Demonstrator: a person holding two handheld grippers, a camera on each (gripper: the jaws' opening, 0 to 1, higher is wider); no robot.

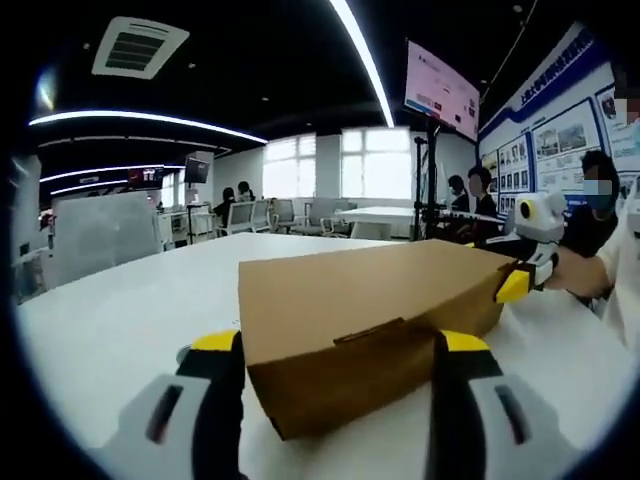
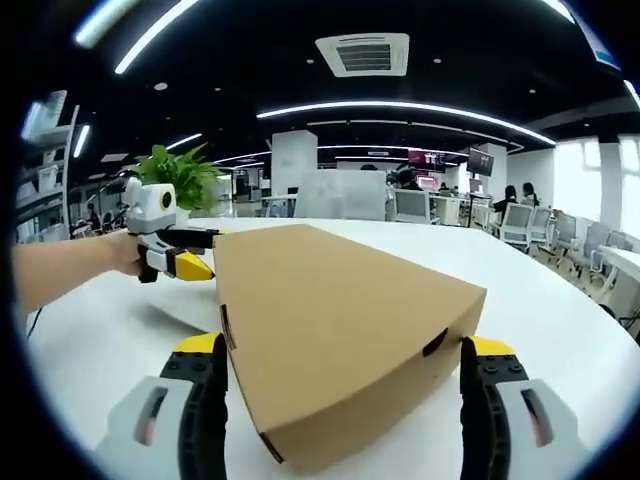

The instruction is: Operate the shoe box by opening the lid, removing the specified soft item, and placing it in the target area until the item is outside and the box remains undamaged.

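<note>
- Left gripper view: left gripper (image 1: pixel 340 350) spread wide, jaws on either side of the near end of the brown shoe box (image 1: pixel 370 325), lid closed, tab tucked in. Right gripper (image 1: pixel 520 283) at the far right end.
- Right gripper view: right gripper (image 2: pixel 338 362) released, straddling the box on the white table (image 2: pixel 560 310); potted plant (image 2: pixel 178 175) far left.

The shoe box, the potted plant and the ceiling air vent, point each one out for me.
Shoe box (image 1: pixel 340 300): left gripper view, on its closed brown lid.
Potted plant (image 2: pixel 180 172): right gripper view, on its green leaves.
Ceiling air vent (image 2: pixel 364 55): right gripper view, on the grille's centre.
</note>
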